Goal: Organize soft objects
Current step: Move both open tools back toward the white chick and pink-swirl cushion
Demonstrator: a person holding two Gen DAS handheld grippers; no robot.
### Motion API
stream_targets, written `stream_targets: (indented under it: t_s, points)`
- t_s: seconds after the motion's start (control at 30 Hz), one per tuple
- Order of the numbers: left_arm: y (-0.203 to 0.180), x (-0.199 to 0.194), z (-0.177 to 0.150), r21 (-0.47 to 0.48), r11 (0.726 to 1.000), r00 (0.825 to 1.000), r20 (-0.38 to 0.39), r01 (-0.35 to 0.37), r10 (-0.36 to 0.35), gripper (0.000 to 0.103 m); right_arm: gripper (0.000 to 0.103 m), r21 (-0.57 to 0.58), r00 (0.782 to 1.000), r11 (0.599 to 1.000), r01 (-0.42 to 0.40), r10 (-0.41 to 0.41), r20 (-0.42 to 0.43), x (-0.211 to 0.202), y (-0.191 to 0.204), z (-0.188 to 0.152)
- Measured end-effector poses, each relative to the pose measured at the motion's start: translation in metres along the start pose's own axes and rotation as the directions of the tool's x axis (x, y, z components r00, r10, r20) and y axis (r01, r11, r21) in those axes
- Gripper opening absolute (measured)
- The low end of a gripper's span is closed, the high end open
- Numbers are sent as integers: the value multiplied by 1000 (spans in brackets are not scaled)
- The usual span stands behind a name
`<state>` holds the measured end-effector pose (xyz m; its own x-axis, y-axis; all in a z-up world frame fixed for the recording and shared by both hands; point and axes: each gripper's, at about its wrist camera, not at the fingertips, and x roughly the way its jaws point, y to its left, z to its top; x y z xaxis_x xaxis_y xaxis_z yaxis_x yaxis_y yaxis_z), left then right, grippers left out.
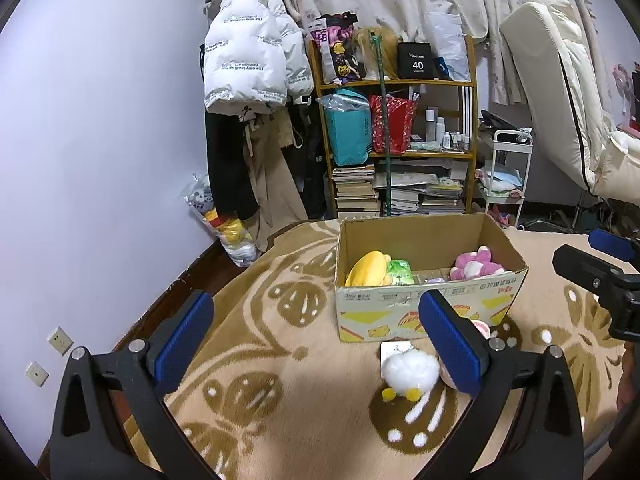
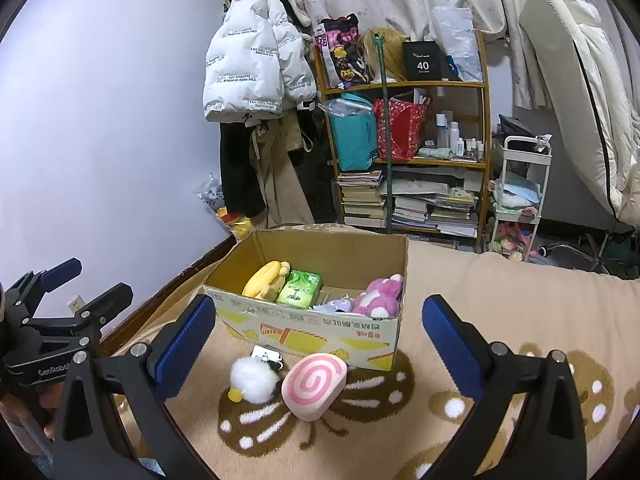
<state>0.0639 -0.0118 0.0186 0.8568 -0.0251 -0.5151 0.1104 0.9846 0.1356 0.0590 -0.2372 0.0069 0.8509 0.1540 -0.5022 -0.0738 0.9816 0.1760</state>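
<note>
An open cardboard box point(image 1: 420, 312) point(image 2: 312, 330) stands on the beige patterned blanket. Inside lie a yellow plush point(image 1: 370, 269) point(image 2: 266, 280), a green pack point(image 1: 400, 273) point(image 2: 300, 288) and a pink plush point(image 1: 476, 265) point(image 2: 382, 294). In front of the box lie a white fluffy plush with yellow feet point(image 1: 410, 370) point(image 2: 252, 378) and a pink spiral cushion point(image 2: 314, 384), mostly hidden behind my finger in the left wrist view. My left gripper point(image 1: 316, 344) is open and empty, just left of the white plush. My right gripper point(image 2: 320, 348) is open and empty, above the cushion.
A wooden shelf point(image 1: 400, 120) point(image 2: 408, 132) with bags, bottles and stacked books stands behind the box. A white jacket point(image 1: 252, 52) hangs by the wall. A white cart point(image 2: 520, 200) and a folded mattress point(image 2: 580, 80) stand at the right. The blanket point(image 2: 500, 300) spreads right of the box.
</note>
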Motion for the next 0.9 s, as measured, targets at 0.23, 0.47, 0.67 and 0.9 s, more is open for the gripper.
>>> stream_targets:
  t_s: [0.23, 0.47, 0.67, 0.9]
  points:
    - [7, 10, -10, -51, 999, 1000, -26, 10, -12, 101, 103, 11, 1000, 1000, 16, -16, -6, 0, -1, -7]
    - [3, 22, -15, -24, 1000, 999, -39, 0, -1, 101, 103, 34, 999, 999, 28, -27, -28, 11, -10, -11]
    - [-3, 30, -18, -5, 1000, 998, -55, 10, -10, 101, 103, 36, 999, 999, 27, -25, -47, 22, -11, -11]
    - [-9, 38, -25, -2, 999, 997, -60, 47, -47, 101, 103, 24, 997, 998, 53, -51, -63, 33, -9, -13]
